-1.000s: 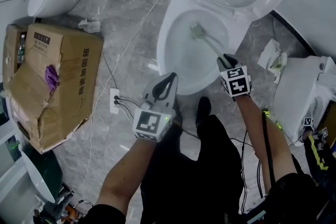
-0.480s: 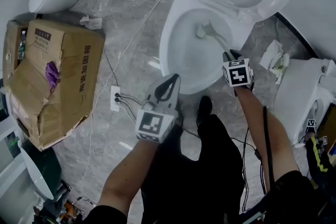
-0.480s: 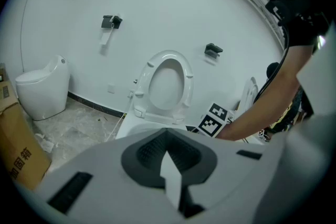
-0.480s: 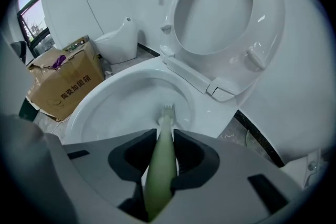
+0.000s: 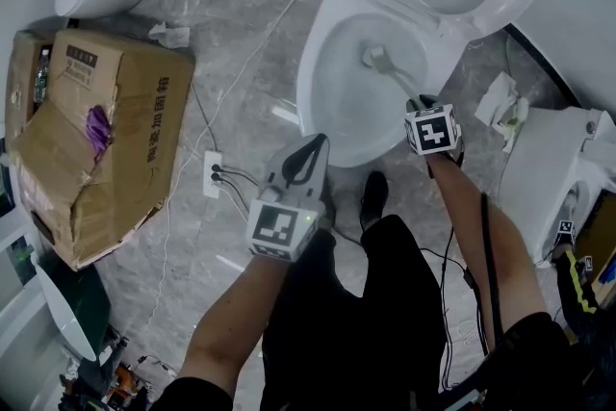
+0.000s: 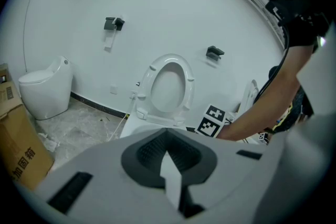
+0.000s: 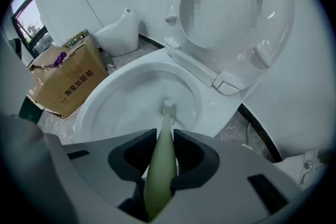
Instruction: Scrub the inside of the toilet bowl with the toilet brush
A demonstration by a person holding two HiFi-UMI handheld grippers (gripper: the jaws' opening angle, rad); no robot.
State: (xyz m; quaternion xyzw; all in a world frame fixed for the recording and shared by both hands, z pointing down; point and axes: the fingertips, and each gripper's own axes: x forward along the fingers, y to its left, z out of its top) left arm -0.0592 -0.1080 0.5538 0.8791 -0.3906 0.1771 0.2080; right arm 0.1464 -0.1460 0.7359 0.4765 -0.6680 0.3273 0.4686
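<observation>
Right gripper view: right claw (image 7: 165, 136) pinches the pale-green toilet brush (image 7: 161, 157), bristles down in the toilet bowl (image 7: 113, 93).

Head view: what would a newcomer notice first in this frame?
The open white toilet bowl at upper centre, seat raised, with the green toilet brush reaching into it, gripped by the right gripper. The left gripper hangs shut and empty near the bowl's front rim; a battered cardboard box sits at left.
</observation>
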